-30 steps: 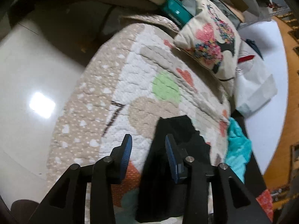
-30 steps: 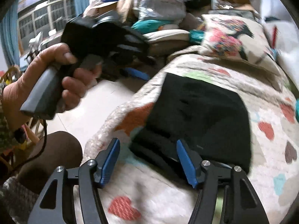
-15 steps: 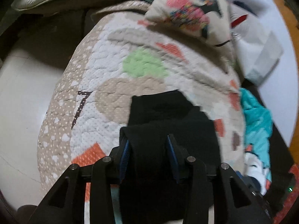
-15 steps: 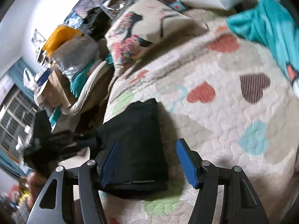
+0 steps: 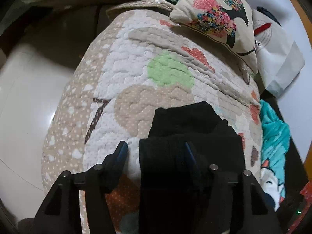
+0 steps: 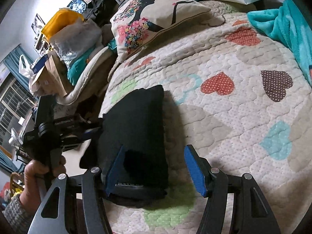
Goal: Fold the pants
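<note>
The left gripper point(image 5: 155, 154) has its jaws spread apart; one blue-padded finger is over the quilt, the other over the near fold of the black folded fabric pants point(image 5: 192, 156), with nothing clamped. The right gripper point(image 6: 156, 167) also has its jaws wide apart, its left finger over the pants point(image 6: 140, 128) and its right finger above bare quilt. The pants lie as a compact stacked rectangle near the bed's side edge, on the cream quilted bedspread with heart patches point(image 6: 234, 117). From the right wrist view, the person's left hand point(image 6: 39, 173) holds the left tool just beyond that edge. Further up the bed rests a beige cushion printed with flowers point(image 5: 218, 17), and a teal fleece blanket point(image 6: 282, 23) lies along the far side.
</note>
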Tool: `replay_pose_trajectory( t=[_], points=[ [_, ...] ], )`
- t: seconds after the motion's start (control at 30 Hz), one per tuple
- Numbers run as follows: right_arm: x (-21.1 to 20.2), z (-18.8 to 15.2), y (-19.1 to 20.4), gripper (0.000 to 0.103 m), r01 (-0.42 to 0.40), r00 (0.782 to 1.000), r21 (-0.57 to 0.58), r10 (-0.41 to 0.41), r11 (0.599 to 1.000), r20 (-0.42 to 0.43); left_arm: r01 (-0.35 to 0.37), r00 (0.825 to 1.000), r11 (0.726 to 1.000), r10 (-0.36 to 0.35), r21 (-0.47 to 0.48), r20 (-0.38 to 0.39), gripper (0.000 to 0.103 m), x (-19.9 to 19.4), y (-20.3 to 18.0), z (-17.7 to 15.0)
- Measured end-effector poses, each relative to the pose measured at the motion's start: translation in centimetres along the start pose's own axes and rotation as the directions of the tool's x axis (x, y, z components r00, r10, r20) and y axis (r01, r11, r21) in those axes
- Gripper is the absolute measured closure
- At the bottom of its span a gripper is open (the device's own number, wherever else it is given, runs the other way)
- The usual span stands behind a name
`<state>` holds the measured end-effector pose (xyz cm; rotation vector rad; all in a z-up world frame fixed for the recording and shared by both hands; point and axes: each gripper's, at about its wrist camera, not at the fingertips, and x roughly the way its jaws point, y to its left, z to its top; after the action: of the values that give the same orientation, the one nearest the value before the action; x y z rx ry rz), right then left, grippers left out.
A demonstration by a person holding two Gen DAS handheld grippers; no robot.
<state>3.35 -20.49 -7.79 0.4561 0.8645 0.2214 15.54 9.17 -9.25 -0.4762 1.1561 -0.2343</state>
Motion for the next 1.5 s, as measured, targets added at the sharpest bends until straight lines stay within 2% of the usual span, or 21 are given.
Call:
replay_pose_trajectory(
  t=[0.1, 0.17, 0.3, 0.43, 0.53, 0.6, 0.73, 0.83, 1.07, 1.23, 1.4, 1.5],
  points=[
    [0.3, -0.2, -0.3, 0.031, 0.015, 1.000, 0.008, -0.015, 1.000, -0.017, -0.002, 1.000, 0.999, 0.002, -0.047, 0.007, 0.041, -0.8, 1.1, -0.7],
    [0.1, -0.3, -0.3, 0.031, 0.026, 1.000, 0.004, -0.026, 1.000, -0.014, -0.047, 0.999, 0.997, 0.048, -0.069, 0.019, 0.041, -1.4, 1.8, -1.2],
    [-0.6, -0.3, 0.0, 0.031, 0.041, 0.999, -0.013, -0.041, 0.999, 0.007, -0.065, 0.996, 0.990, 0.073, -0.125, 0.055, 0.042, -3.6, 3.0, -2.7],
    [-1.1, -0.3, 0.2, 0.031, 0.048, 0.999, -0.022, -0.048, 0.999, 0.020, -0.071, 0.991, 0.988, 0.085, -0.136, 0.103, 0.042, -5.8, 2.3, -5.1],
    [-1.6, -0.4, 0.3, 0.031, 0.054, 0.998, -0.030, -0.053, 0.998, 0.030, -0.110, 0.983, 0.990, 0.122, -0.092, 0.136, 0.042, -6.8, 0.6, -7.1],
    [-2.2, -0.5, 0.5, 0.031, 0.064, 0.997, -0.042, -0.062, 0.997, 0.039, -0.172, 0.970, 0.985, 0.175, -0.029, 0.170, 0.042, -7.4, -1.1, -8.9],
    [-3.6, -0.9, 1.0, 0.031, 0.092, 0.994, -0.069, -0.088, 0.993, 0.057, -0.274, 0.941, 0.956, 0.243, 0.108, 0.236, 0.042, -8.1, -4.1, -12.2],
    [-4.7, -1.5, 1.1, 0.031, 0.105, 0.993, -0.072, -0.101, 0.992, 0.069, -0.310, 0.928, 0.933, 0.255, 0.184, 0.271, 0.042, -8.3, -6.3, -14.2],
    [-5.9, -2.7, 0.9, 0.031, 0.146, 0.987, -0.073, -0.140, 0.987, 0.080, -0.335, 0.915, 0.898, 0.239, 0.284, 0.325, 0.042, -9.1, -9.7, -17.5],
    [-6.3, -3.2, 0.9, 0.031, 0.169, 0.983, -0.075, -0.162, 0.983, 0.089, -0.326, 0.921, 0.897, 0.230, 0.299, 0.316, 0.041, -9.3, -10.1, -18.5],
    [-6.1, -3.8, 1.1, 0.031, 0.181, 0.982, -0.091, -0.175, 0.979, 0.077, -0.300, 0.929, 0.911, 0.212, 0.284, 0.302, 0.041, -9.6, -9.6, -18.6],
    [-6.0, -3.9, 1.5, 0.031, 0.183, 0.982, -0.115, -0.175, 0.976, 0.077, -0.251, 0.944, 0.933, 0.178, 0.256, 0.277, 0.041, -9.7, -8.7, -17.8]
  ],
)
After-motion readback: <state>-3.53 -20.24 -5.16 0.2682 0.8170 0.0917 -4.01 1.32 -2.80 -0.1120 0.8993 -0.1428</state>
